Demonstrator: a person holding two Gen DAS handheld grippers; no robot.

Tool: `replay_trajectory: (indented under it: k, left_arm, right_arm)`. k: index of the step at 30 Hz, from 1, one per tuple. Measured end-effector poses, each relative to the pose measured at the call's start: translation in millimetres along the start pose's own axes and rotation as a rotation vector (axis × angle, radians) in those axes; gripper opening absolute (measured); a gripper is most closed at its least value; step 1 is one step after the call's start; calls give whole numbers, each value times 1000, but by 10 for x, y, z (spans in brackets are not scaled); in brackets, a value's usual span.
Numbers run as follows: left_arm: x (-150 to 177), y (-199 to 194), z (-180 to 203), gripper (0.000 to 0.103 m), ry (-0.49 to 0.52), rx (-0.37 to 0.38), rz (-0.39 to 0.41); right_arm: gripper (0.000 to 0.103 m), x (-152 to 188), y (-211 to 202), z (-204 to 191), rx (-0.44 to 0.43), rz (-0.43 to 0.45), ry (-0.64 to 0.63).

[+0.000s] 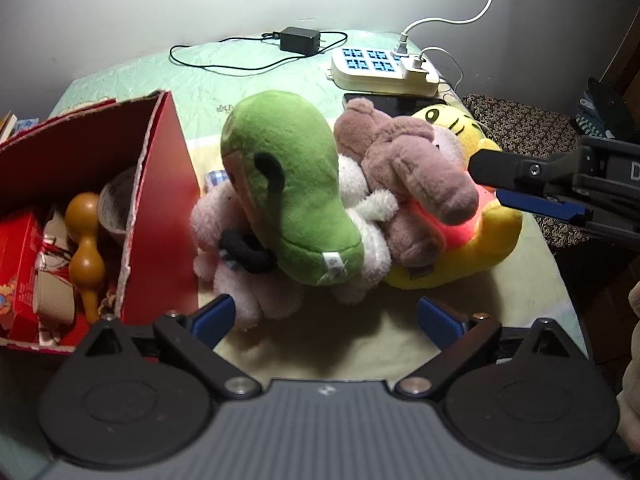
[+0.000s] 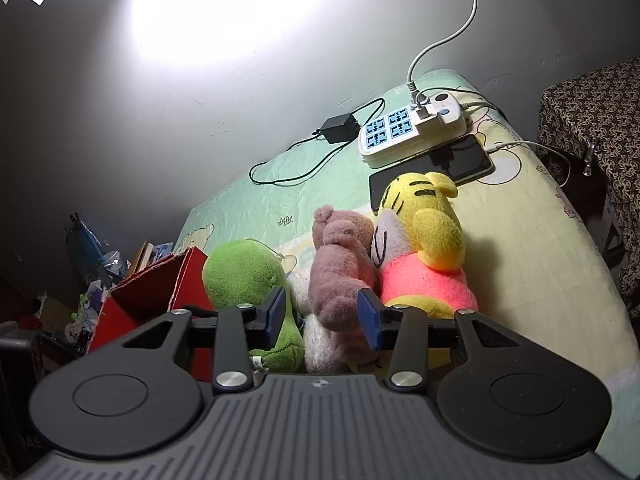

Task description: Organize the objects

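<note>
1. The task's things are four soft toys, piled together on the bed cover just beside the red box (image 1: 160, 200). The green plush (image 1: 288, 184) lies on top of a white plush (image 1: 360, 216), nearest to the box wall. The brown plush (image 1: 408, 184) leans on the far side of the green one from the box, and the yellow plush (image 1: 472, 240) with its pink middle lies farthest from the box.

2. The red box is open on top and already holds small things, among them a brown gourd (image 1: 86, 240) and paper cups. It seems the likely place for the toys, but this is my judgement only.

3. The left gripper (image 1: 326, 316) hangs over the near edge of the pile, close to the box. Its jaws are wide apart and hold nothing; the blue pads touch no toy.

4. The right gripper (image 2: 322, 316) comes from the side away from the box. Its jaws are about half open, and the brown plush stands between the blue pads. I cannot tell if the pads already press it; in the left wrist view the tips appear to be only at the toy's edge.

5. The step in hand, I think, is the approach for picking one toy, most likely the brown one.

6. The next move asks the right jaws to close on the brown plush and lift it clear of the pile, without dragging its neighbours, then carry it toward the box.

7. Beyond the pile from the box lie a phone (image 2: 432, 168), a power strip (image 1: 380, 68) and cables.
</note>
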State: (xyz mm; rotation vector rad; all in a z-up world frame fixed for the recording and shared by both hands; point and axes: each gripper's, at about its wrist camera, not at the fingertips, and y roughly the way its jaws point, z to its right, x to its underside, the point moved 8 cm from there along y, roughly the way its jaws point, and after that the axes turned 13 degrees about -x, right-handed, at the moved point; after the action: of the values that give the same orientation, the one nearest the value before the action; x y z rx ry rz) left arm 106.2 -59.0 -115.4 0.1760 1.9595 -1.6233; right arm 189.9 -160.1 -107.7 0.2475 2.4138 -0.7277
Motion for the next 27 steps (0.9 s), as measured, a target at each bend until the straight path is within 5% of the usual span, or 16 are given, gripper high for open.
replay_trajectory:
  k: [7,12,27]
  left_arm:
    - [-164,82,-67,97,-20,10,67]
    - [-273,192,-83,95,3,1,107]
    - [-432,653,-96,85,34,66,62]
  right_arm:
    - [44,-21,284,-292,-156,-95,-43]
    - [56,-44,529,-355,-230,-145,-5]
    - [67,14,1070,-321,-167,-249,-132]
